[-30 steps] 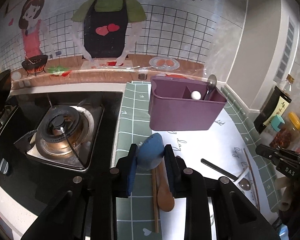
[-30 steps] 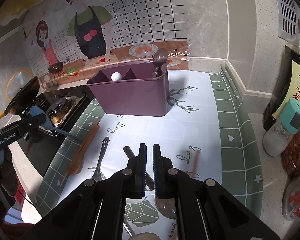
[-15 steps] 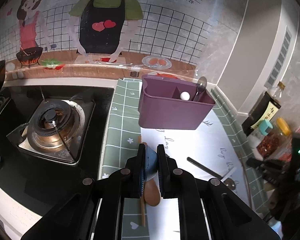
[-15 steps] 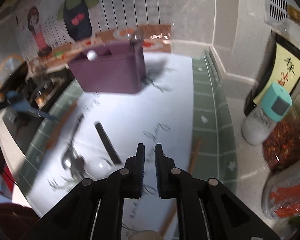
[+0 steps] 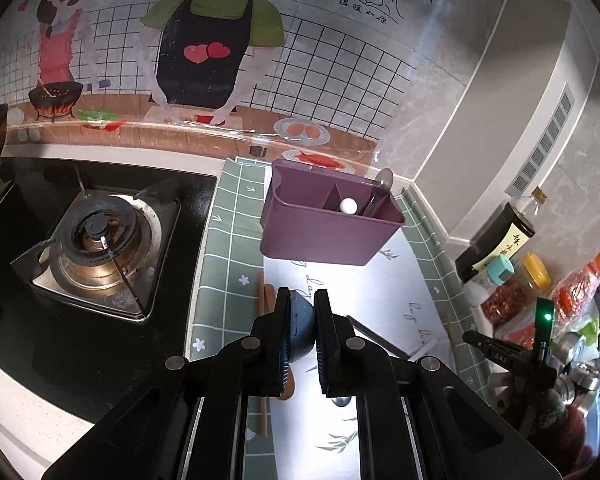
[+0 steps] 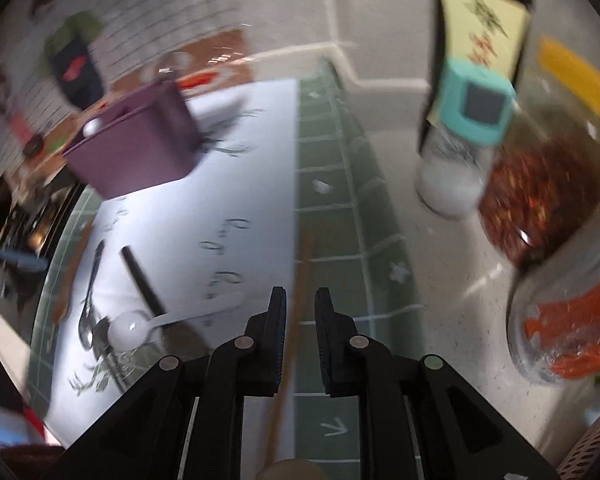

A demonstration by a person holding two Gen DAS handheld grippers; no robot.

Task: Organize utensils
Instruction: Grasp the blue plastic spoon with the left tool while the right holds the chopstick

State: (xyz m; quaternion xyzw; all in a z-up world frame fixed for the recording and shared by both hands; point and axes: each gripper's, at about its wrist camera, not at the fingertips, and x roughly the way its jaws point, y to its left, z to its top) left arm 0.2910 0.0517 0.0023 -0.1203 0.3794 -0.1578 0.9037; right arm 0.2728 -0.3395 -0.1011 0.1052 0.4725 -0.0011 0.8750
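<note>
Two claws: left gripper (image 5: 300, 322) clamped on blue spoon (image 5: 299, 330), right gripper (image 6: 300, 328) jaws opening, empty.

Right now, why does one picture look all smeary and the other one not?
The right wrist view is smeared: the purple box, jars and mat writing are streaked, as when a camera swings. The left wrist view is sharp, with white glare on the mat beyond the left claw. Both bend straight lines round, like a fishbowl.

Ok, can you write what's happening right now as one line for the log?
left gripper: shut on blue spoon | right gripper: opening over chopstick, not gripping | purple box: holds metal spoon
</note>
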